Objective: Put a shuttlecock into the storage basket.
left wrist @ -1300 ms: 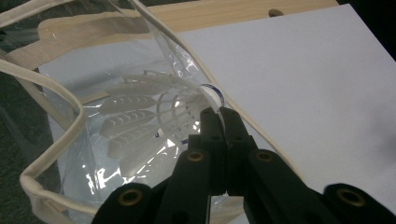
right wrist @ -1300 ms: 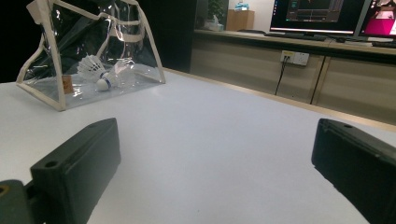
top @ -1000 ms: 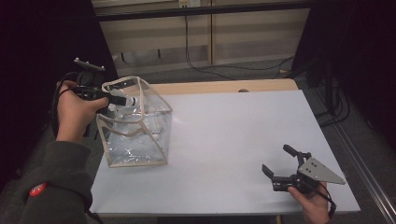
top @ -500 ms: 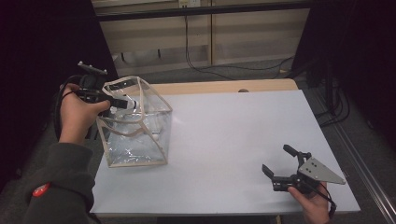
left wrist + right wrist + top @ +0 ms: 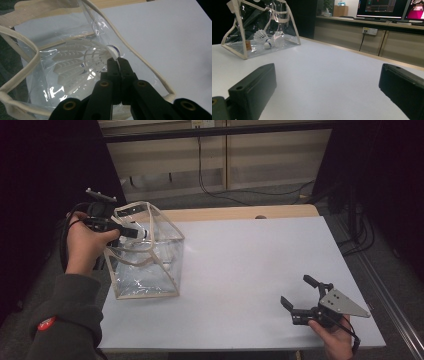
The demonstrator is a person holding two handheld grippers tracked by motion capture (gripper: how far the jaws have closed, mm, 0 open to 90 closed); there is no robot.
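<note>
Shuttlecock (image 5: 82,65) held by left gripper (image 5: 117,60) at the mouth of a clear plastic bag (image 5: 150,265), far-left part of the white table (image 5: 250,270); jaws together, pinched on the white cork tip w/ blue band, feather skirt pointing away down into bag. High view puts left gripper (image 5: 131,232) level w/ bag's top rim, hand behind it. Bag stands open, cream fabric trim (image 5: 140,60) along edges, walls thin and creased. A shuttlecock (image 5: 263,37) lies on the bag floor in right gripper view, poss. a second beside it; cannot separate them for certain. Right gripper (image 5: 300,307) near-right on table, jaws wide apart, idle, well apart from bag. Handling assessment: shuttlecock v. light, feathers brittle and easily crushed, so cork is the correct grip pt and light pressure is adequate. Bag is soft, will buckle or tip if rim is pushed; approach from above
</note>
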